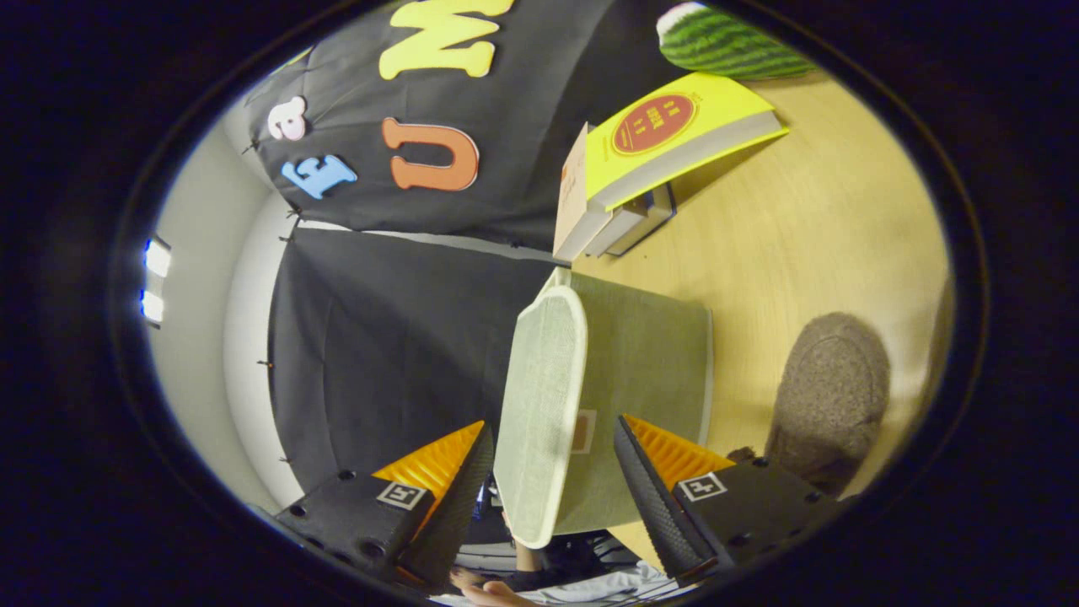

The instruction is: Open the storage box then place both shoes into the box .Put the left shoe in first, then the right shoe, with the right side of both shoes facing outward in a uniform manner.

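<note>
Gripper view: gripper (552, 472) spread around storage box (607, 396) lid edge, untouched.

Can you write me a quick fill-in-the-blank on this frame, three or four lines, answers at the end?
1. The gripper has its fingers ____, standing apart on either side of the lid.
2. The pale green storage box has its lid lying ____ the two fingers.
3. The yellow-covered book rests on a stack of ____ beyond the box.
4. The grey-brown shoe sits on the ____ wooden table beside the box.

Missing words: open; between; books; light
</note>
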Available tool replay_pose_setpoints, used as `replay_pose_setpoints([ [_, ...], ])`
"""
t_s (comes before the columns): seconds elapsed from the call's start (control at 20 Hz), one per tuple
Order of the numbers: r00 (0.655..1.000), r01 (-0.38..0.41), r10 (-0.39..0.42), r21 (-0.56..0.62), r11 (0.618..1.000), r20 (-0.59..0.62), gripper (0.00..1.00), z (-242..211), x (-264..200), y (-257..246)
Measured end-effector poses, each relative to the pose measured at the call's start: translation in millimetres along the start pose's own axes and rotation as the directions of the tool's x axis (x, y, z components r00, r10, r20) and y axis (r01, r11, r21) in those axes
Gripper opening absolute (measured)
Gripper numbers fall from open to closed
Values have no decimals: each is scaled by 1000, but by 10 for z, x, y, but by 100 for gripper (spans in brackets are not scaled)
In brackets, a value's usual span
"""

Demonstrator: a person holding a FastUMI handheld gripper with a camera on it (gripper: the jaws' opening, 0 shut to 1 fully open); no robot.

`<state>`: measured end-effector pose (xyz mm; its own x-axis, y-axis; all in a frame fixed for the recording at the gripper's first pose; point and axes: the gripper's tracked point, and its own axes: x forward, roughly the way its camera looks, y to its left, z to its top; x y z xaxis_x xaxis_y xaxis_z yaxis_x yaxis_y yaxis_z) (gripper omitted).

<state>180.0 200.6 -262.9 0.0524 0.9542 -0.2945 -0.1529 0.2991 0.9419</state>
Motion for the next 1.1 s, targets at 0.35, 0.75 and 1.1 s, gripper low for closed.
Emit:
replay_pose_setpoints([
  [0.35,999,35,-34,-38,999,6,66,97,200,-29],
  [0.75,991,115,-110,-69,991,72,7,113,140,175],
  [1.1,982,177,-164,-158,971,93,6,48,198,811],
])
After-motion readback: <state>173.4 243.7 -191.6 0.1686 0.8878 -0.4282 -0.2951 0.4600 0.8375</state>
